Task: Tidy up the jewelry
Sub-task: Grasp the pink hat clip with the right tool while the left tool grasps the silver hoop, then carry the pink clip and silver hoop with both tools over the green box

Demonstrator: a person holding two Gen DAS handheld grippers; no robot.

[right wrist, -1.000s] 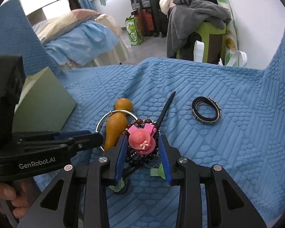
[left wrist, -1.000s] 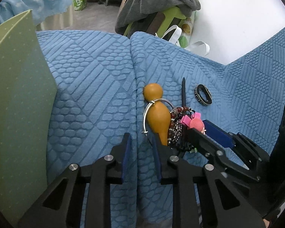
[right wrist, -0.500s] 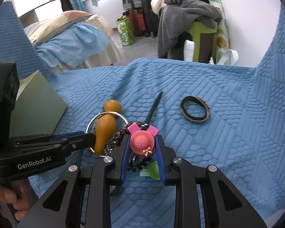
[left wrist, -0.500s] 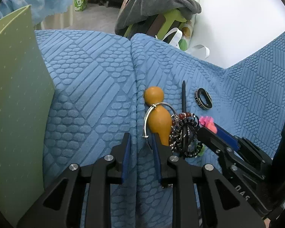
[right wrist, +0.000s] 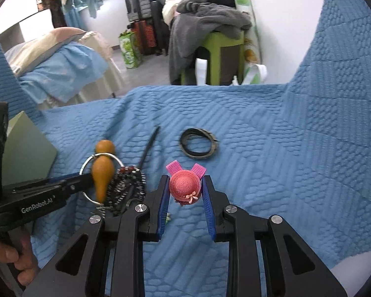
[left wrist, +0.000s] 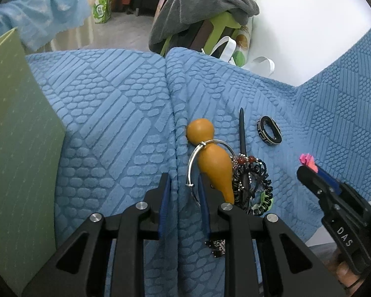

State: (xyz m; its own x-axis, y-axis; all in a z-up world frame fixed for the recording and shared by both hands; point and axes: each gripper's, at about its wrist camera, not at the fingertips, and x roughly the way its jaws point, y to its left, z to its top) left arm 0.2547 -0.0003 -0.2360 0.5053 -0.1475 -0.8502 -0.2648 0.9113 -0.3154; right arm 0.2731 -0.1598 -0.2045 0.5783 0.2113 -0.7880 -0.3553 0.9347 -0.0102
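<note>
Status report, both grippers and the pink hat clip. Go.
Right gripper shut on pink hat clip, lifted off the blue blanket. Left gripper open beside the orange gourd. Nothing blocking.

Both wrist views are looking forward and down, close over the blue quilt [left wrist: 111, 123]. Both are sharing the orange gourd [left wrist: 214, 170] [right wrist: 102, 173]: at 12 o'clock in the left view, 9 o'clock in the right.

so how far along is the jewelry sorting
Early. Nothing looks put away yet. The right gripper holds the pink hat clip, lifted clear of the pile. Left on the blue blanket: the gourd pendant, silver bangle, bead bracelets, black stick and black ring.
</note>
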